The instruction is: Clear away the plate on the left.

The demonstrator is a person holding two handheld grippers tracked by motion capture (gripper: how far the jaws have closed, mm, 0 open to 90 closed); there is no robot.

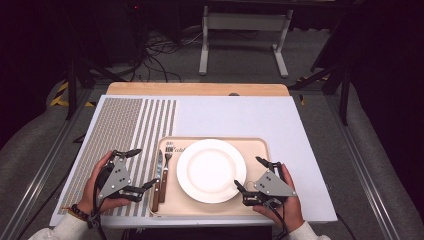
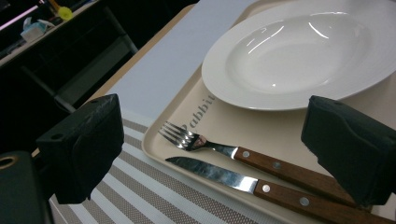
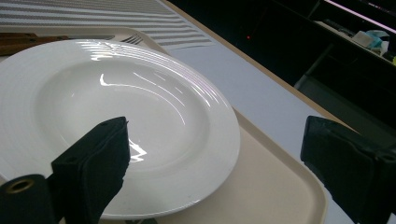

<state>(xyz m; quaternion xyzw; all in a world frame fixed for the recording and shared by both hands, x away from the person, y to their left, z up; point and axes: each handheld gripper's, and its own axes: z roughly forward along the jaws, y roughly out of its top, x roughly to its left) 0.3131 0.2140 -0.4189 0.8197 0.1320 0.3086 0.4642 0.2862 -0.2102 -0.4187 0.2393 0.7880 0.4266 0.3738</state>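
Far left on the worktop (image 1: 300,125), a striped placemat (image 1: 125,130) is seen lying flat, and over its lower end the left claw (image 1: 144,169) is held, jaws spread wide with nothing between them. From its own camera the two black jaws are seen standing well apart, and the cutlery is framed in the gap between them.

Next along, a beige tray (image 1: 260,147) is laid just beside the placemat. At the tray's left edge a knife (image 1: 158,180) with a wooden handle is placed, and just beside it a fork (image 1: 165,170), also wooden-handled, tines pointing away from the person. In the left gripper view the knife (image 2: 243,183) is seen nearer the tray's rim and the fork (image 2: 233,151) just inside it, side by side.

At the tray's middle a white plate (image 1: 211,170) is set, empty, close beside the fork.

To the right, the right claw (image 1: 251,175) is held at the plate's right rim, jaws spread, nothing gripped. In its own view one jaw is seen over the plate (image 3: 116,121) and the other out past the tray's edge (image 3: 280,182).
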